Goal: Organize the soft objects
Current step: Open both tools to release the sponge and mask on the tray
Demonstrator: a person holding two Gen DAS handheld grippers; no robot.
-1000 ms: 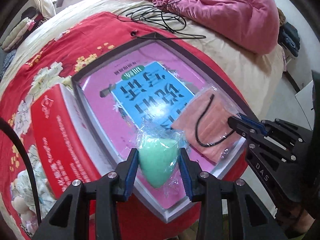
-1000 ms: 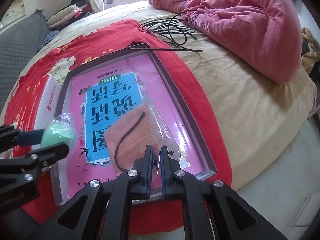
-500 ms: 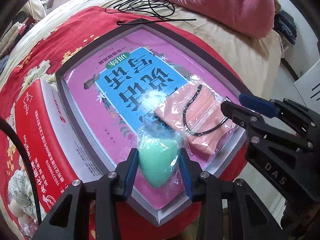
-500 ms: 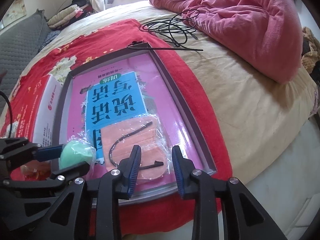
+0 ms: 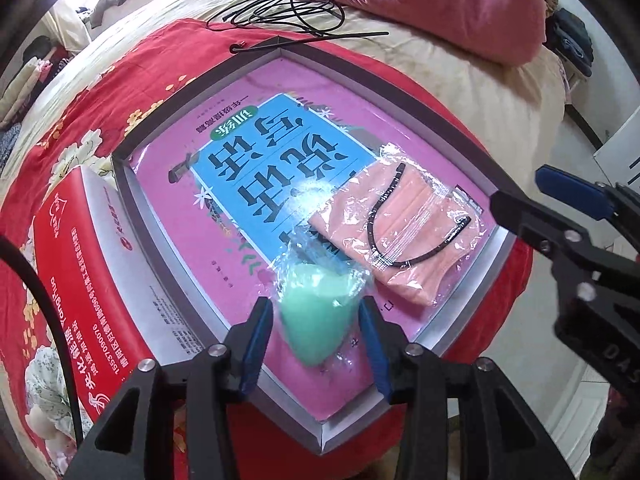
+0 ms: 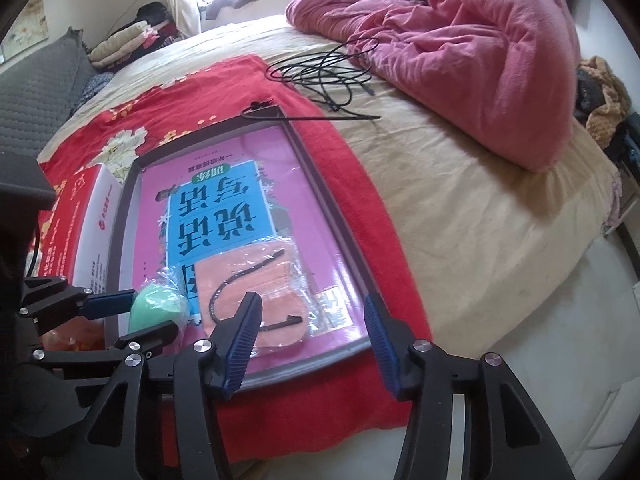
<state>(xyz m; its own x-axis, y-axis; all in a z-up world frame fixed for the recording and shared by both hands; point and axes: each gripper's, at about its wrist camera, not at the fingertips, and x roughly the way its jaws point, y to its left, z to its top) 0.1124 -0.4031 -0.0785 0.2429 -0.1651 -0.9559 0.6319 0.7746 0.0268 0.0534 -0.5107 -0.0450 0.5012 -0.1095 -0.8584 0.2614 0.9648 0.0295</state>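
Observation:
A green teardrop sponge (image 5: 316, 316) in clear wrap sits between the pads of my left gripper (image 5: 316, 312), low over the near corner of a grey-rimmed tray (image 5: 400, 92). Its jaws are opening, but the pads still touch the wrap on both sides. A wrapped orange face mask (image 5: 416, 232) with a black loop lies flat on the pink-and-blue book (image 5: 280, 160) in the tray. My right gripper (image 6: 311, 300) hovers just above the mask (image 6: 248, 272). Its jaws are opening wide and nothing is between them. The right wrist view shows the left gripper (image 6: 154, 312) with the sponge (image 6: 158, 308).
The tray lies on a red floral cloth (image 6: 192, 92) on a bed. A red and white box (image 5: 80, 260) sits against its left side. Black cables (image 5: 296, 12) and a pink quilt (image 6: 480, 60) lie beyond. The bed edge and floor are to the right.
The right gripper let go of the mask packet, which now lies flat in the tray, then spread its jaws and rose slightly. The left gripper's pads eased a little around the sponge.

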